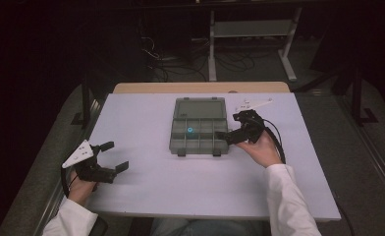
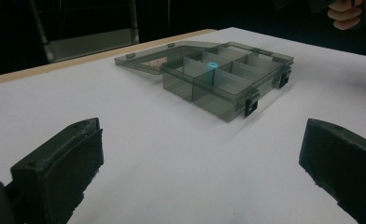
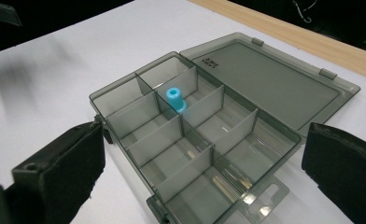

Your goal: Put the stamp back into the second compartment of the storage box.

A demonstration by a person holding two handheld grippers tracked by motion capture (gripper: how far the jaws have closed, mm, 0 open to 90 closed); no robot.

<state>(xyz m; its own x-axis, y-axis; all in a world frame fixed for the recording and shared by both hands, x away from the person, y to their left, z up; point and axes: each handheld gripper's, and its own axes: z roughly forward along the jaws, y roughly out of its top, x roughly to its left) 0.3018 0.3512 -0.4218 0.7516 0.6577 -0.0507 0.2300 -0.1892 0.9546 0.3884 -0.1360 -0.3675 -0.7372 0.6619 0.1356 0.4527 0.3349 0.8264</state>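
A grey translucent compartment box (image 1: 198,147) lies open at the table's middle, its lid (image 1: 200,107) folded flat toward the far side. A small blue cylindrical piece (image 1: 190,130) stands in a middle compartment. It is also clear in the right gripper view, blue piece (image 3: 174,98), and the left gripper view, blue piece (image 2: 212,65). My right gripper (image 1: 231,126) hovers open at the box's right side; its jaws frame the box (image 3: 125,100) and hold nothing. My left gripper (image 1: 116,156) rests open at the near left, well apart from the box (image 2: 214,100).
The white tabletop (image 1: 146,187) extends wide on the near side and left. A wooden edge (image 1: 200,87) runs along the far side. Behind it stand a metal frame (image 1: 252,29) and floor cables (image 1: 166,64). The person's right hand (image 2: 347,11) shows far off.
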